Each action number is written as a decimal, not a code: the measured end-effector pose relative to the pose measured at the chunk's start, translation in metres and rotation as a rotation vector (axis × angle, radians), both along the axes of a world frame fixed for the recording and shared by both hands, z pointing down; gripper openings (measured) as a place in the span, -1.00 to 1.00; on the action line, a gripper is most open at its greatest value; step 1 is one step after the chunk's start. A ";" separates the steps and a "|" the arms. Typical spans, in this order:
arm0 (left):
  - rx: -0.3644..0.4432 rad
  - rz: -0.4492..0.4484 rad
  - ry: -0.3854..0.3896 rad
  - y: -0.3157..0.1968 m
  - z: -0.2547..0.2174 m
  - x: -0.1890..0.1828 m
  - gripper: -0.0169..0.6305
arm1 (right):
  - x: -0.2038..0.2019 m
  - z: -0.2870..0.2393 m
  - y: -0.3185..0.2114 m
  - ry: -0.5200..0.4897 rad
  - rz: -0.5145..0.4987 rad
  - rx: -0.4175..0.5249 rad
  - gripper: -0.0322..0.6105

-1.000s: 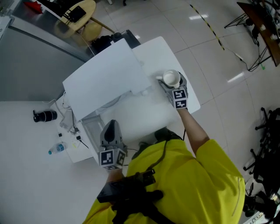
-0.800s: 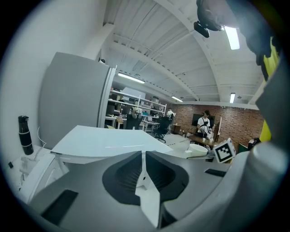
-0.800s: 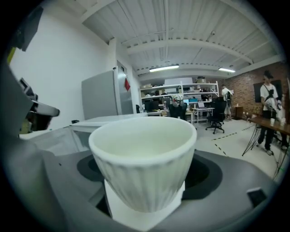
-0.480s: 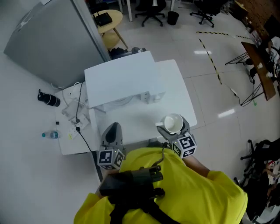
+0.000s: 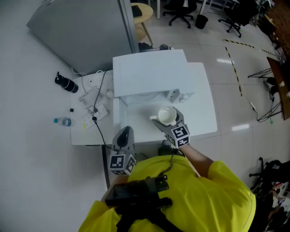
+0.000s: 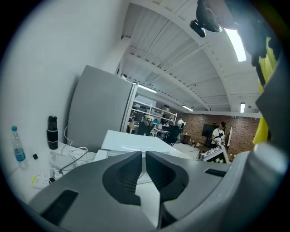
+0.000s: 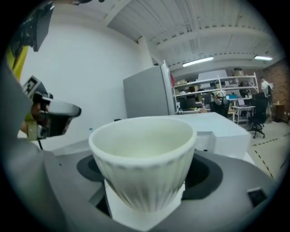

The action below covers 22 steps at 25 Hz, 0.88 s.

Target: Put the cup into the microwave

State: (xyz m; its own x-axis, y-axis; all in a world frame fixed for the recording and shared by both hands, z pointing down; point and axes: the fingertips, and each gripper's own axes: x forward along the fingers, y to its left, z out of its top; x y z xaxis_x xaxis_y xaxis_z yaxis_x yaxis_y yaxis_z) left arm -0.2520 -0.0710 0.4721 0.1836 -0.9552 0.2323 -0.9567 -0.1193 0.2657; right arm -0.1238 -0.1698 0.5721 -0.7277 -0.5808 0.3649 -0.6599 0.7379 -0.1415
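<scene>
A white ribbed cup (image 5: 166, 115) sits upright between the jaws of my right gripper (image 5: 166, 119), which is shut on it above the white table (image 5: 201, 113), just in front of the white microwave (image 5: 149, 72). In the right gripper view the cup (image 7: 142, 158) fills the middle, with the jaws wide around its base. The microwave's door (image 5: 118, 112) looks swung open to the left. My left gripper (image 5: 126, 132) hangs over the table's near left edge, shut and empty. In the left gripper view its fingertips (image 6: 136, 156) meet, pointing toward the microwave (image 6: 136, 141).
A black flask (image 5: 65, 84), a small water bottle (image 5: 61, 121) and a power strip with cables (image 5: 93, 113) lie left of the microwave. A grey partition (image 5: 77, 27) stands behind. A round stool (image 5: 142, 11) and office chairs are beyond.
My right gripper has carried the cup from the table's right side round to the front of the microwave. The left gripper has shifted a little along the near edge, still shut.
</scene>
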 end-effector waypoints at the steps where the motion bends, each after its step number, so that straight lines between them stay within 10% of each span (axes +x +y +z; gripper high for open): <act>1: 0.001 0.001 -0.003 -0.001 0.002 -0.001 -0.87 | -0.018 0.015 -0.011 0.002 -0.015 0.006 0.61; 11: -0.041 -0.013 0.012 -0.025 0.024 -0.001 -0.87 | -0.129 0.132 -0.152 0.076 -0.003 0.091 0.61; 22: -0.048 -0.059 0.024 -0.034 0.028 0.000 -0.87 | -0.099 0.158 -0.206 0.091 0.083 0.067 0.61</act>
